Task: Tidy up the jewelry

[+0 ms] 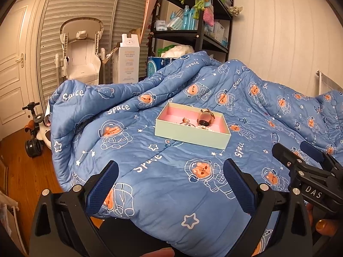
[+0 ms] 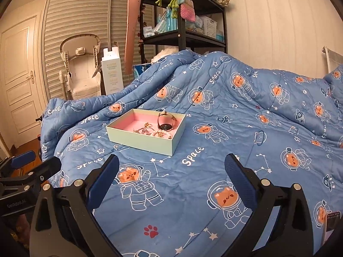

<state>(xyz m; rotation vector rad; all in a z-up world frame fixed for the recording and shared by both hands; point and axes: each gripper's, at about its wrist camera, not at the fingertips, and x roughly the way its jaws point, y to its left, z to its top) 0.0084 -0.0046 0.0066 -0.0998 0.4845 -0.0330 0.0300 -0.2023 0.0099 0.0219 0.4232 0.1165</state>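
Observation:
A pale green box [image 1: 188, 136] with a pink lining sits on a blue space-print quilt [image 1: 171, 192]. It also shows in the right wrist view [image 2: 141, 140]. Inside lie a watch [image 1: 205, 117] with a dark face [image 2: 165, 126] and several small gold jewelry pieces [image 2: 148, 131]. My left gripper [image 1: 171, 169] is open and empty, held above the quilt short of the box. My right gripper [image 2: 172, 165] is open and empty, also short of the box. The right gripper shows at the right edge of the left wrist view [image 1: 300, 152].
A black shelf unit [image 1: 199, 27] with bottles and baskets stands behind the bed. A white high chair [image 1: 82, 51], a tall white carton [image 1: 128, 60] and a child's ride-on toy [image 1: 35, 132] stand on the wooden floor at left. A wall runs along the right.

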